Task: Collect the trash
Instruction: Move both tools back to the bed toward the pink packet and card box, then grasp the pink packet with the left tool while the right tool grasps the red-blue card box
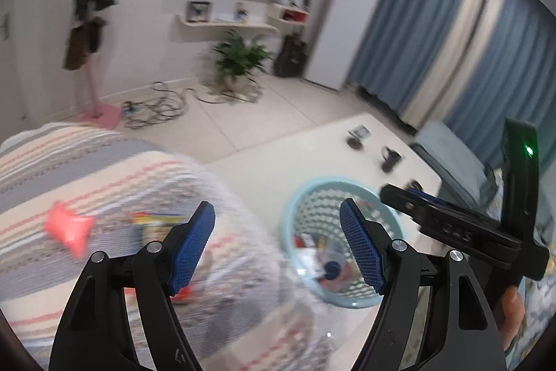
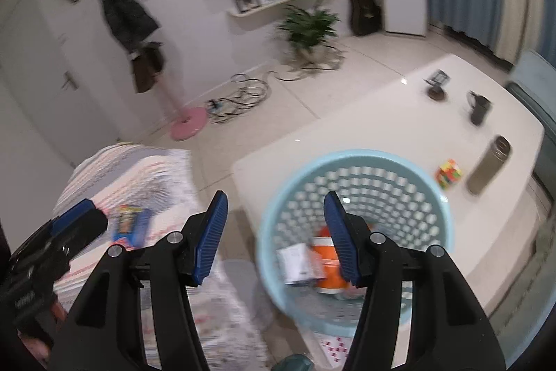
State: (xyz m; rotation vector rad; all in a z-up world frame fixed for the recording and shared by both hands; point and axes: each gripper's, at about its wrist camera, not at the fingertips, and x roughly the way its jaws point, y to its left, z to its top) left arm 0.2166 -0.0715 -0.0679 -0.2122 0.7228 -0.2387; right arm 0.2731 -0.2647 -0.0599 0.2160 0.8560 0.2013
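Note:
A light blue perforated basket point(image 2: 399, 169) stands at the near corner of a white table point(image 2: 365, 120) and holds trash, among it white paper point(image 2: 295, 261) and an orange container point(image 2: 325, 266). It also shows in the left wrist view point(image 1: 312, 197). My right gripper point(image 2: 276, 235) is open and empty above the basket's left rim. My left gripper point(image 1: 278, 249) is open and empty over the striped sofa cover point(image 1: 104, 162), left of the basket. A red wrapper point(image 1: 67, 228) and a colourful packet point(image 1: 156, 225) lie on the cover. The packet shows in the right wrist view point(image 2: 130, 225).
On the table stand a dark mug point(image 2: 479, 108), a metal flask point(image 2: 490, 164), a colour cube point(image 2: 449, 173) and a small dark object point(image 2: 437, 86). Beyond are a potted plant point(image 2: 309, 26), floor cables point(image 2: 239, 96), a pink coat stand base point(image 2: 189, 122) and blue curtains point(image 1: 434, 40).

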